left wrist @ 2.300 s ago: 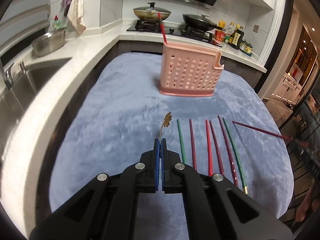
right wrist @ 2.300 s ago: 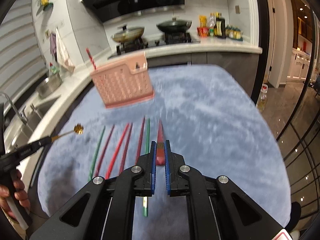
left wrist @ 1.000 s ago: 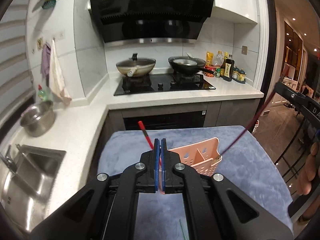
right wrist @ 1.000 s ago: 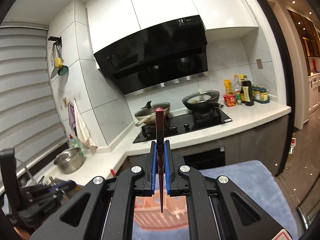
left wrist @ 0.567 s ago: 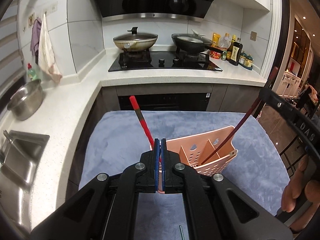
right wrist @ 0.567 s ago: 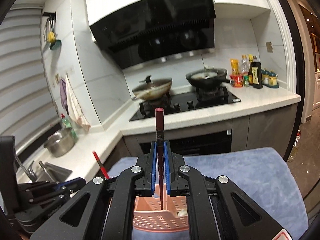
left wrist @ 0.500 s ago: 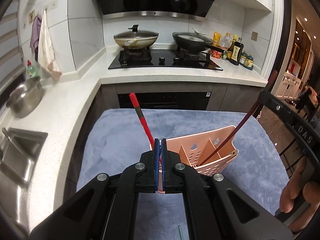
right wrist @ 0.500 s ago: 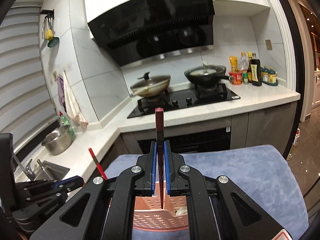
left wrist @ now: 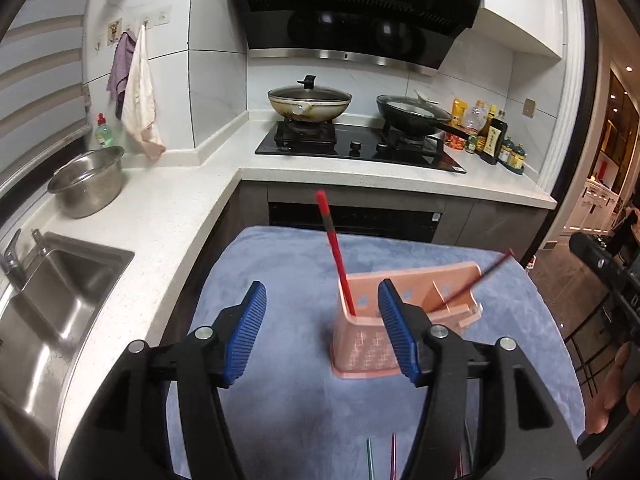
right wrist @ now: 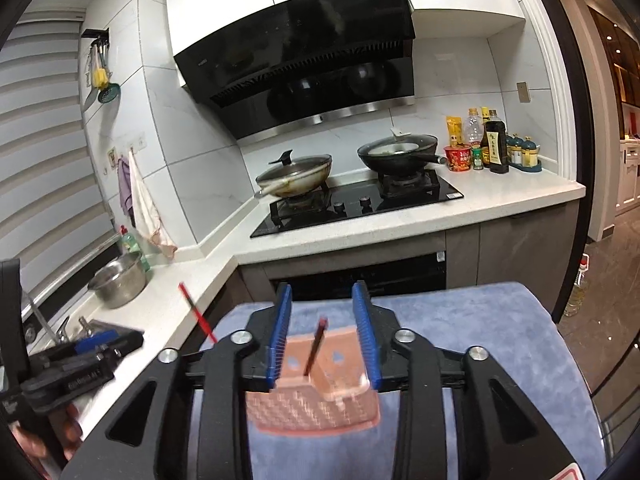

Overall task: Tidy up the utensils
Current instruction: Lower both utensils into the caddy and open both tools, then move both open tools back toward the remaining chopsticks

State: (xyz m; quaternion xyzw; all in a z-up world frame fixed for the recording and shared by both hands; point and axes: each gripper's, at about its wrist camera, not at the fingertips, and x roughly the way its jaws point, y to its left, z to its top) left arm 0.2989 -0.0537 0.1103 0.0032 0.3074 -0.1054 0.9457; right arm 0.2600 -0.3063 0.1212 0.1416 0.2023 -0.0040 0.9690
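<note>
A pink perforated utensil basket stands on the blue-grey cloth; it also shows in the right wrist view. A red chopstick leans in its left compartment, and a dark red chopstick leans in a right one, also seen in the right wrist view. My left gripper is open and empty above the basket's left end. My right gripper is open and empty above the basket. Ends of loose chopsticks lie on the cloth at the bottom.
A white L-shaped counter holds a sink, a steel pot and a hob with two pans. Bottles stand at the right. The other gripper's body shows at each view's edge.
Both grippers have opened. The dark red chopstick left my right gripper and now leans in the basket. My left gripper no longer holds the small utensil.
</note>
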